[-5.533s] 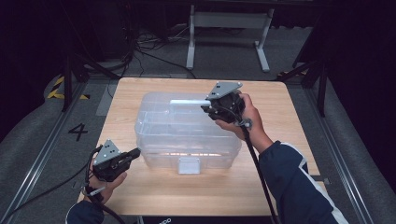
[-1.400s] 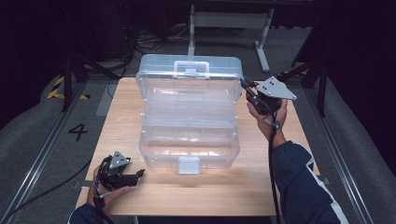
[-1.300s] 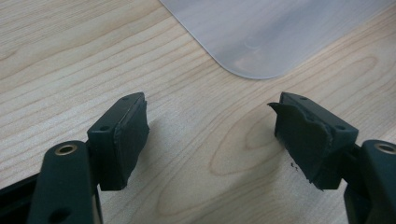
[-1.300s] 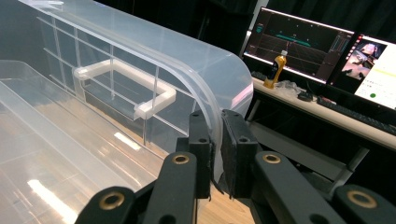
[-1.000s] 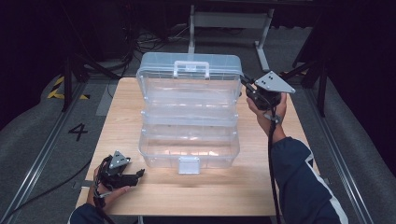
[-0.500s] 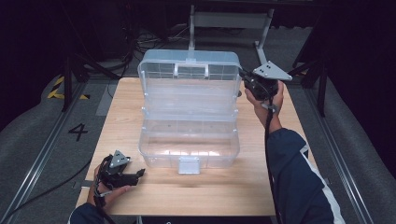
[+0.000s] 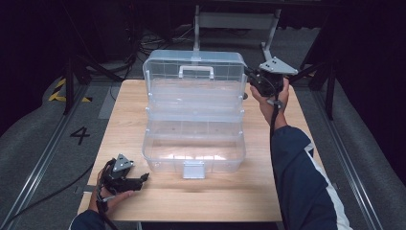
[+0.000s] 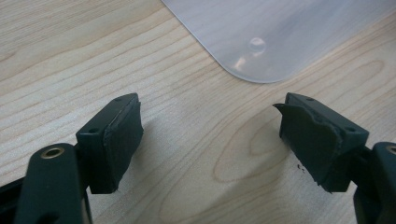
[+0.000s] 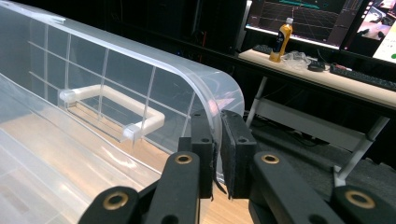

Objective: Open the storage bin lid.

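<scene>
The clear plastic toolbox (image 7: pixel 194 125) on the wooden tabletop (image 7: pixel 129 103) now stands fully open; the right claw (image 9: pixel 217 154) pinches its lid's rim (image 9: pixel 219 100), swung upright from earlier. The left claw (image 8: pixel 210 140) rests wide open, empty.

A light wooden table (image 7: pixel 201 201) with visible grain carries a clear plastic toolbox (image 7: pixel 194 143) that sits near its middle, its hinged lid (image 7: pixel 194 67) raised toward the far edge and its latch facing the near edge. The left gripper (image 7: pixel 136 179) rests low at the near left corner, just beside the box. The table stands on grey floor (image 7: pixel 43 143) marked with a "4" (image 7: pixel 79 135).
</scene>
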### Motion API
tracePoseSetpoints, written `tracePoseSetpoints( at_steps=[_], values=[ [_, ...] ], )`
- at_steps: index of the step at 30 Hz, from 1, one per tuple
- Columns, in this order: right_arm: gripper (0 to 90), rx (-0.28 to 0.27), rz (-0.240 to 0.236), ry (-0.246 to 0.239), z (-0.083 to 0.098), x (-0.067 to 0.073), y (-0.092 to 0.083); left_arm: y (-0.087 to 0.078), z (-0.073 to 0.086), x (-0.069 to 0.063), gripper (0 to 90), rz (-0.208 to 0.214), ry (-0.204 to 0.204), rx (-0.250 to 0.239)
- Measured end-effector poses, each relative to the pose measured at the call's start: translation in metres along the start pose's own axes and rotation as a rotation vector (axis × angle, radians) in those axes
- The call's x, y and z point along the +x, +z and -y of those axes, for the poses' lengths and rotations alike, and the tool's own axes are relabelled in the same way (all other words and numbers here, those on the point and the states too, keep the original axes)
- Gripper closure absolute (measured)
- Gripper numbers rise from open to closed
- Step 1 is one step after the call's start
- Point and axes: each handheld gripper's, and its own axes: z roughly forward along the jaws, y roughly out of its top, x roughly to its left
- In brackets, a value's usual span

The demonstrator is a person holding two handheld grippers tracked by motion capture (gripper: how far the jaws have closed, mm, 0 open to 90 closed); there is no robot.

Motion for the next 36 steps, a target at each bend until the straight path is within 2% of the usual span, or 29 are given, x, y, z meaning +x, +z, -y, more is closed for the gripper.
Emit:
tracePoseSetpoints(
  at_steps=[8,33,36],
  values=[
    [84.8,0.042,-0.005,0.007,-0.004,-0.006,0.013,0.0,0.0,-0.001,20.5,-0.016,0.004,0.007],
    [84.2,0.148,-0.002,0.006,-0.007,-0.02,0.048,0.002,-0.002,0.0,18.1,-0.01,0.003,0.01],
    [84.3,0.15,-0.001,0.019,-0.005,-0.02,0.051,0.002,-0.002,0.0,18.1,-0.009,0.004,0.01]
  ],
)
